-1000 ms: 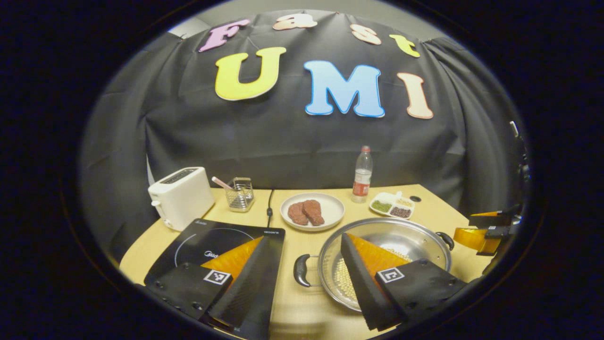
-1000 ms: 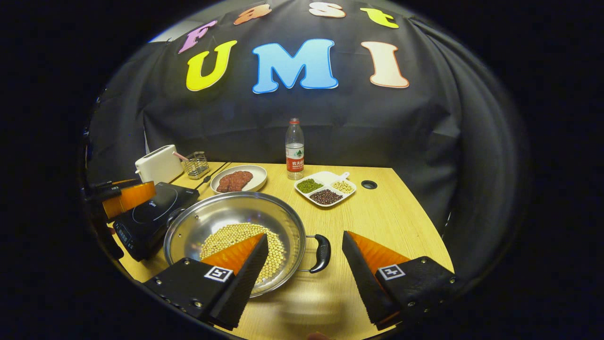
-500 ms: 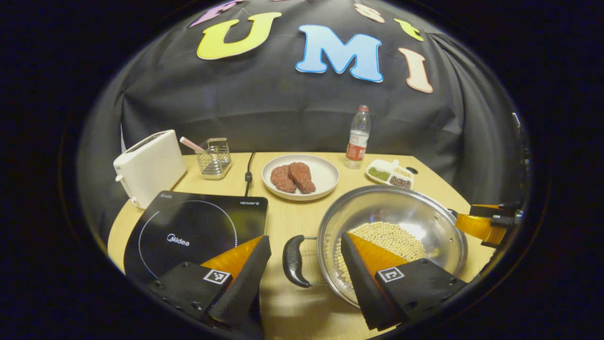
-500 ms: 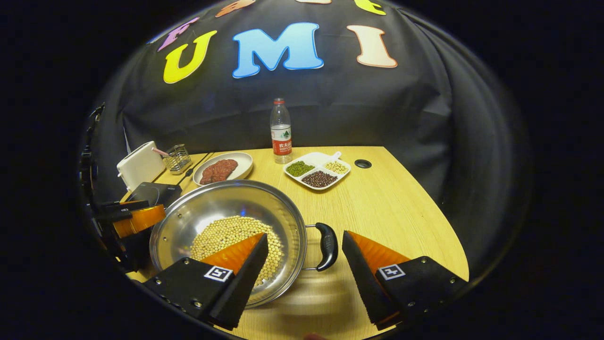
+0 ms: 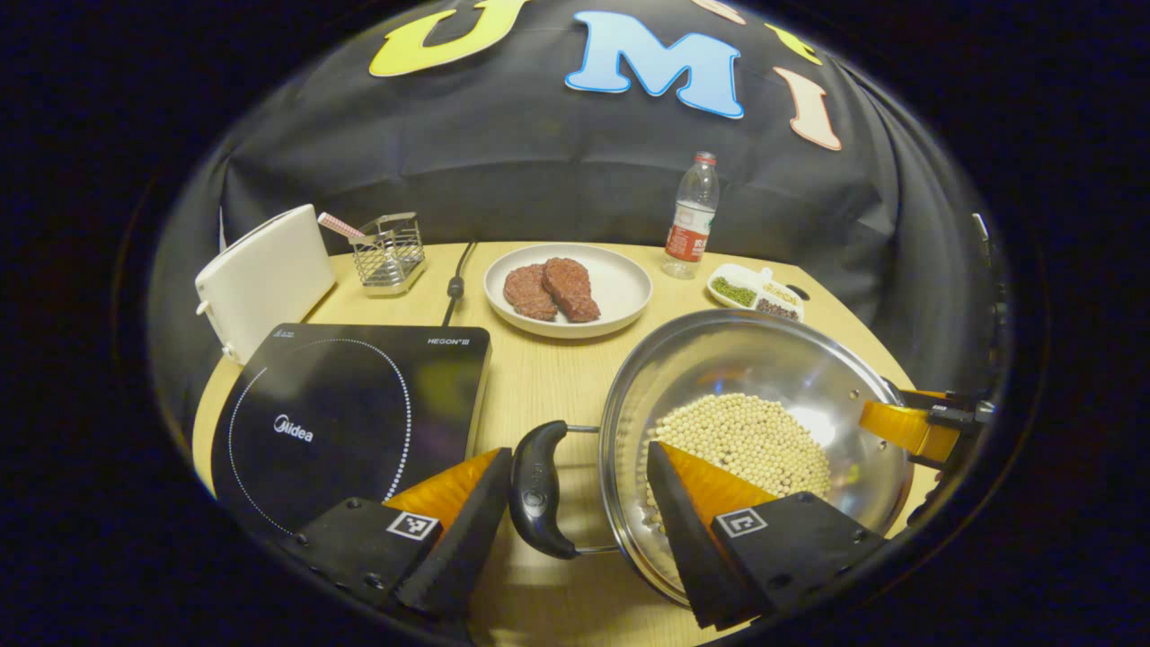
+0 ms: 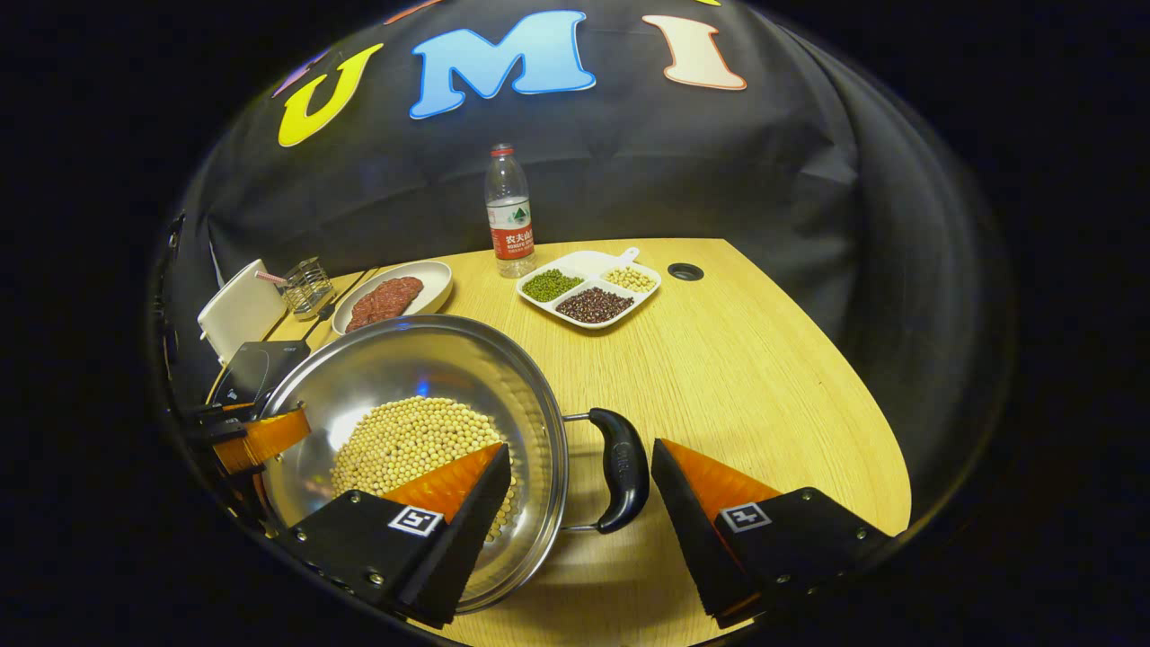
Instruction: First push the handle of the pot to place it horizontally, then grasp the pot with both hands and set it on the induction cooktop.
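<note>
A steel pot (image 5: 791,359) with pale beans in it rests on the wooden table (image 5: 539,377). Its left black handle (image 5: 535,490) lies between the fingers of my open left gripper (image 5: 575,512), untouched by either finger. In the right gripper view the pot (image 6: 404,368) has its right black handle (image 6: 622,467) between the fingers of my open right gripper (image 6: 579,508), with gaps on both sides. The black induction cooktop (image 5: 350,413) sits left of the pot. The other gripper (image 5: 916,427) shows past the pot's far rim.
Behind the pot stand a white plate with two pieces of meat (image 5: 568,289), a water bottle (image 5: 692,216) and a divided dish of beans (image 5: 755,292). A white toaster (image 5: 262,279) and a wire holder (image 5: 388,252) stand at the back left. A power cord (image 5: 455,283) runs behind the cooktop.
Both grippers have dropped and moved in toward the pot. Each handle now lies between its gripper's open fingers. The pot itself has not moved.
</note>
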### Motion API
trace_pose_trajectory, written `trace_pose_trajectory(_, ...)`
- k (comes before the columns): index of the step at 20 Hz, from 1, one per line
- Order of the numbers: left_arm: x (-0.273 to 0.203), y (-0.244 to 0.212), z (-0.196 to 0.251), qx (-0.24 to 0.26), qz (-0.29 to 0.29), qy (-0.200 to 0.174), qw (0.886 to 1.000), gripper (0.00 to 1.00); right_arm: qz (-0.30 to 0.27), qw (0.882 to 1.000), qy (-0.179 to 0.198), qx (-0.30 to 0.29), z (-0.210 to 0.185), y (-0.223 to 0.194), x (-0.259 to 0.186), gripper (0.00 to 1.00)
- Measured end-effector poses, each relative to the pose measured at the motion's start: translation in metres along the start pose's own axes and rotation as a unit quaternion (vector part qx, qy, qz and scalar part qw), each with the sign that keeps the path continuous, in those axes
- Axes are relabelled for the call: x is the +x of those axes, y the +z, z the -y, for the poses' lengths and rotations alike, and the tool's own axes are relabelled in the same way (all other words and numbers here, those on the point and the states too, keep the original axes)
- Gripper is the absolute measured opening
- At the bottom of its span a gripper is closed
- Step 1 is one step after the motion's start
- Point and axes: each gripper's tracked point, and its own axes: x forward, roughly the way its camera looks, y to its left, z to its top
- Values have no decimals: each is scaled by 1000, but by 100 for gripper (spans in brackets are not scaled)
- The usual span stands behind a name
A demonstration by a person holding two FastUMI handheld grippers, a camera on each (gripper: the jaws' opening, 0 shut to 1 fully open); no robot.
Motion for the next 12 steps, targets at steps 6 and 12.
trace_pose_trajectory(6,6,-7,-2,-12,-9,2,1000,78,-11,1000,-13,-3,6,-8,5,63)
trace_pose_trajectory(12,9,-5,-1,-30,-4,-10,1000,65,-17,1000,-14,-17,4,-8,4,52)
